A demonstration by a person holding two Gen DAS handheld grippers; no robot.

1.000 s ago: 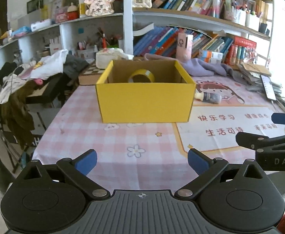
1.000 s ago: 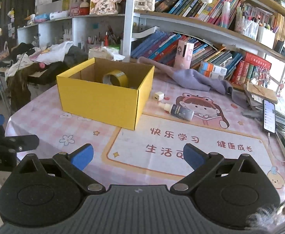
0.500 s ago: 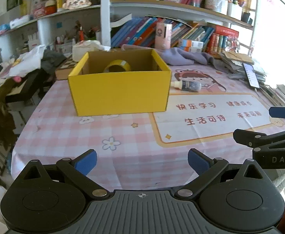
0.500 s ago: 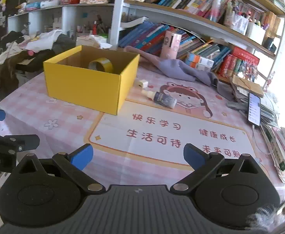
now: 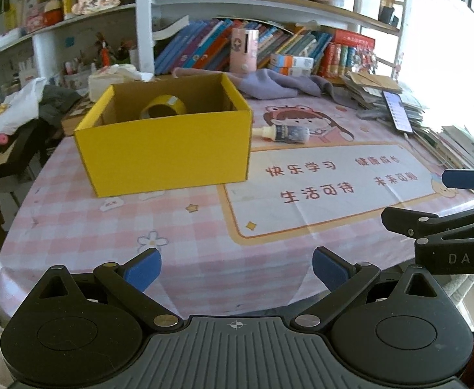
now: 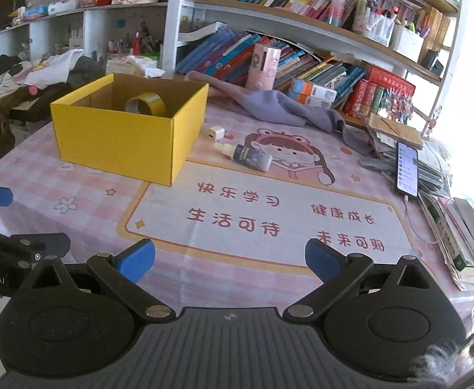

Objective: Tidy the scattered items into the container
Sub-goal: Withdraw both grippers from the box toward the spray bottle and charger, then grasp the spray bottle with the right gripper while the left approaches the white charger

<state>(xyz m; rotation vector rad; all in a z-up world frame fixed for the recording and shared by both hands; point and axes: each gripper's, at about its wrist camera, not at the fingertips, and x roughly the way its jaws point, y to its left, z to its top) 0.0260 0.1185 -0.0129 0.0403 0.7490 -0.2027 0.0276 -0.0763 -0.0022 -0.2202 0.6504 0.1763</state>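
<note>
A yellow cardboard box (image 5: pixel 169 149) (image 6: pixel 123 139) stands open on the pink checked tablecloth, with a roll of yellow tape (image 5: pixel 163 106) (image 6: pixel 145 103) inside. To its right lie a small bottle (image 5: pixel 284 133) (image 6: pixel 246 156) on its side and a white charger plug (image 6: pixel 216 132). My left gripper (image 5: pixel 237 267) hangs open and empty near the table's front edge. My right gripper (image 6: pixel 230 257) is open and empty too, over the printed mat; its fingers (image 5: pixel 464 180) show at the right edge of the left wrist view.
A purple cloth (image 6: pixel 279 107) lies behind the bottle. A phone (image 6: pixel 407 168) rests on stacked papers and books at the right edge. Bookshelves (image 6: pixel 302 48) rise behind the table. Clothes (image 5: pixel 19 110) are piled on a chair to the left.
Both views have swung left to right and drawn back a little, so the box now sits further left and the bottle and mat show more fully. Both grippers stayed open.
</note>
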